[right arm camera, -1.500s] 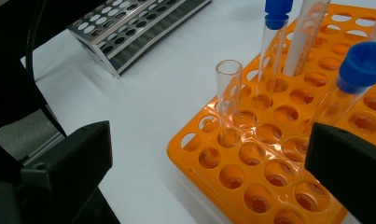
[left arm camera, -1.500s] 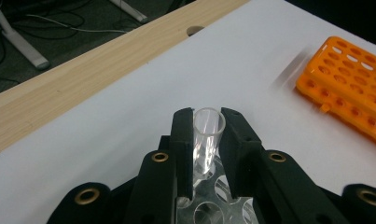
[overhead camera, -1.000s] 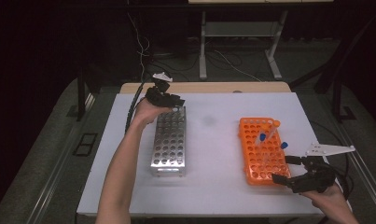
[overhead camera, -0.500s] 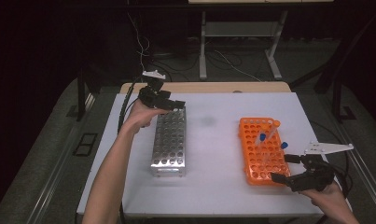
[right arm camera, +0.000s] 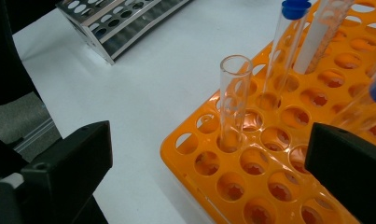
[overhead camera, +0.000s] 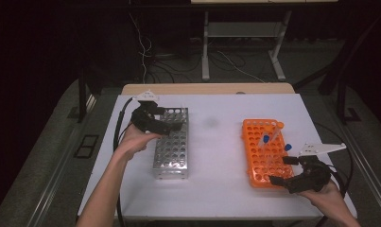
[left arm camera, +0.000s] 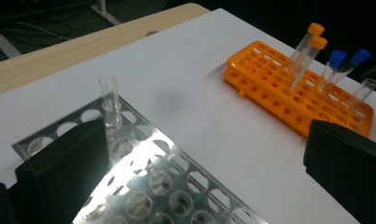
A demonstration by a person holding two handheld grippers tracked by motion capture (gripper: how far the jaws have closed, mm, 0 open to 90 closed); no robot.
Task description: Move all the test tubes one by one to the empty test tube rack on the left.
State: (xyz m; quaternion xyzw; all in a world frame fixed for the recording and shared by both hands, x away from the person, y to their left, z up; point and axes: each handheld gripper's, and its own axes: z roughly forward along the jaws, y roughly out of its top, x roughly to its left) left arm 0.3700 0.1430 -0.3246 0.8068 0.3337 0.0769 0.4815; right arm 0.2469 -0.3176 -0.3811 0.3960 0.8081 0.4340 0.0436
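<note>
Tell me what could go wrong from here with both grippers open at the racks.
1. The right gripper faces an uncapped clear tube in the orange rack; closing off-centre could tip it toward the blue-capped tube just behind.
2. The left gripper hangs low over the metal rack; its near jaw might knock the lone glass tube beside it.

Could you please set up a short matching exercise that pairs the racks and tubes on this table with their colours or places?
Things:
1. metal rack
2. plastic rack
3. uncapped tube in front of the left gripper
4. uncapped tube in front of the right gripper

Matches:
A. orange
B. stands in the metal rack
C. silver
D. stands in the orange rack

Pairs: 1-C, 2-A, 3-B, 4-D
</note>
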